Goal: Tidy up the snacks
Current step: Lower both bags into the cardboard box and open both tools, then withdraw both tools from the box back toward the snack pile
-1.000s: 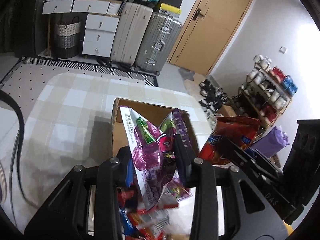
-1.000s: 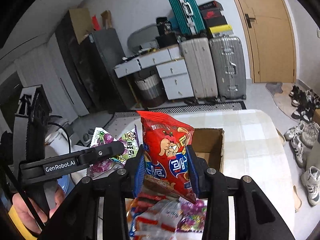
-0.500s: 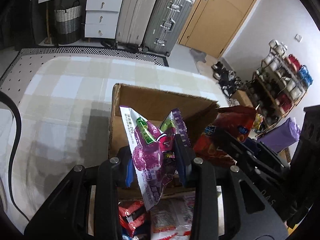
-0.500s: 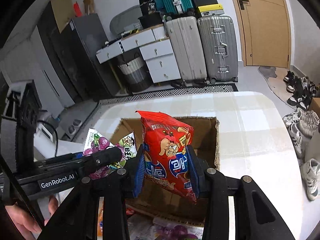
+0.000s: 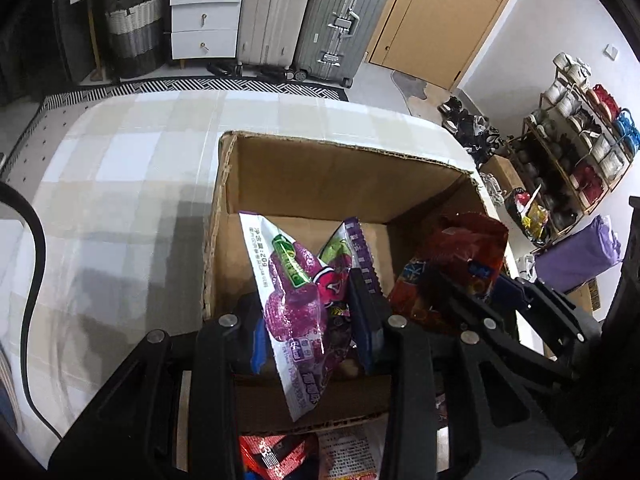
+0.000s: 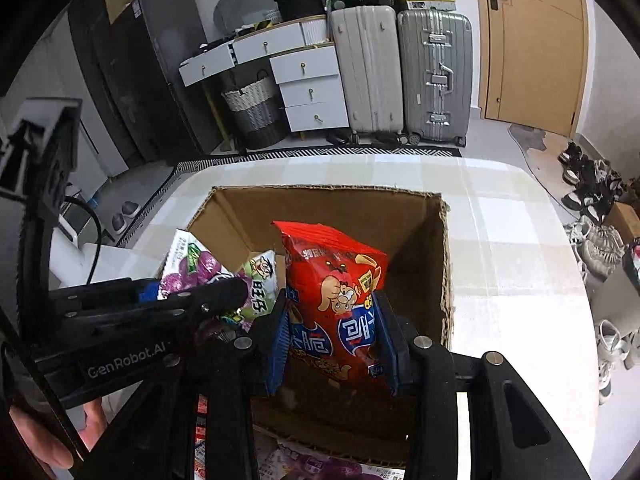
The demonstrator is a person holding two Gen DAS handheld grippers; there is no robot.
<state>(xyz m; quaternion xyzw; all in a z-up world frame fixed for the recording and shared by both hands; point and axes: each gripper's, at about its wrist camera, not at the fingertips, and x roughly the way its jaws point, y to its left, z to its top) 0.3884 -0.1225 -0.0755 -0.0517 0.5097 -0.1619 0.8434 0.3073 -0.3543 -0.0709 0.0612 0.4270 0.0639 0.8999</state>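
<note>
Where right view shows hand (image 6: 48,436)

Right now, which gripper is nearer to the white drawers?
Left. The drawers stand far left behind the table; the left gripper is on that side, the right gripper beside it.

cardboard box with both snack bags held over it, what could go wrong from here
1. The left gripper and right gripper sit close together over the open brown cardboard box; they could knock each other on release.
2. The purple grape snack bag hangs near the box's front wall, so it might catch the rim or drop outside among the loose packets on the table.
3. The puffy red chip bag could land upright and tip over.
</note>
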